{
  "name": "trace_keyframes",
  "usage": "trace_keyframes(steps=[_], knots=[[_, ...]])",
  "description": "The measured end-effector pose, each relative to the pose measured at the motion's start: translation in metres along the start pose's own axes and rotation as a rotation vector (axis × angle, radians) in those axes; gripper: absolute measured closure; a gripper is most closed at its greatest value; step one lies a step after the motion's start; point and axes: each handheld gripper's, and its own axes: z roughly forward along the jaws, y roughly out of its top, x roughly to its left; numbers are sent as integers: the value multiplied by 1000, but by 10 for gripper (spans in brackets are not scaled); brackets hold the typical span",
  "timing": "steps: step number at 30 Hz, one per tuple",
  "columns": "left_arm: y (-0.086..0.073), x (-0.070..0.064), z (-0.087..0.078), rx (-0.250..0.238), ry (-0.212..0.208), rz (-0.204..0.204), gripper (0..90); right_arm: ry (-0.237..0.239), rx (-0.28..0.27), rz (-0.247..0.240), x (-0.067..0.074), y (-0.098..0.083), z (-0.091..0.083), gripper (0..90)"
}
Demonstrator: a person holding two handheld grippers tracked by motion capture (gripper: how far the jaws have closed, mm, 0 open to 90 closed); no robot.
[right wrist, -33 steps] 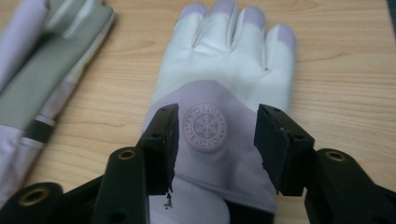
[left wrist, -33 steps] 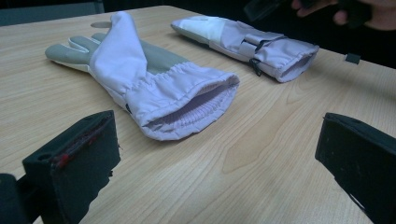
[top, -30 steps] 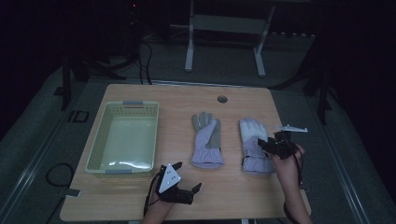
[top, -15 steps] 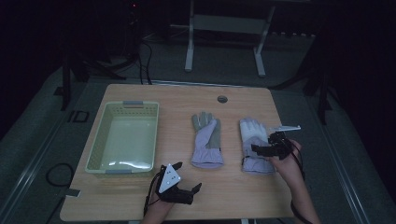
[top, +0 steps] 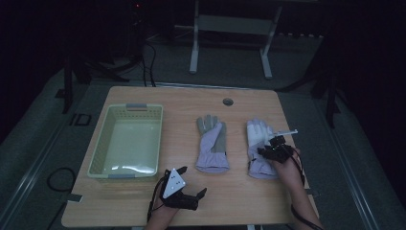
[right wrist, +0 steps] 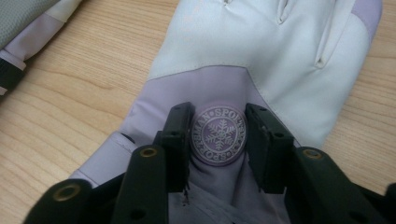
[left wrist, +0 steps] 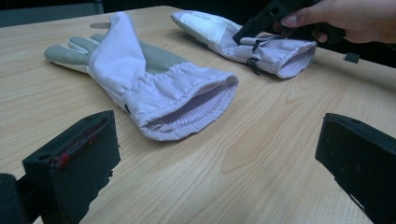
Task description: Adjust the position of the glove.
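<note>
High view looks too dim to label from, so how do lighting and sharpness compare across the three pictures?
High view: dark and murky, room beyond the table nearly black. Left gripper view: brighter, near glove sharp. Right gripper view: evenly lit, the snowflake badge between the right gripper jaws crisp.

Right gripper (right wrist: 217,140) has dropped from just above the right glove (top: 261,146) onto its back. Jaws have just been closing; fabric with the round snowflake badge (right wrist: 219,134) now bunched between the pads (right wrist: 180,140), pressed on both sides.
</note>
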Motion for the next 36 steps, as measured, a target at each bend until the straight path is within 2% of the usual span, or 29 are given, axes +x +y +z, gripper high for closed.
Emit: trace_keyframes(steps=[4,8,10,14,18,23,27,29,33,36], knots=[[0,0,0,1,0,-1,0,3,6,22,2,1,-2,696],[0,1,0,1,-1,-4,0,5,-21,65,1,3,-11,770],[0,1,0,0,-1,-3,0,-3,-25,71,1,5,-17,778],[0,1,0,1,-1,-3,0,-19,-56,86,2,13,-36,786],[0,1,0,1,0,-4,0,-33,-89,76,7,26,-57,791],[0,1,0,1,0,-6,0,-25,-137,71,14,42,-78,793],[0,1,0,0,-1,-5,0,-30,-165,55,23,53,-90,792],[0,1,0,0,0,-5,0,-26,-185,49,36,66,-100,793],[0,0,0,0,0,-3,0,-23,-196,48,48,75,-105,793],[0,0,0,0,0,-2,0,-20,-207,44,68,85,-106,793]])
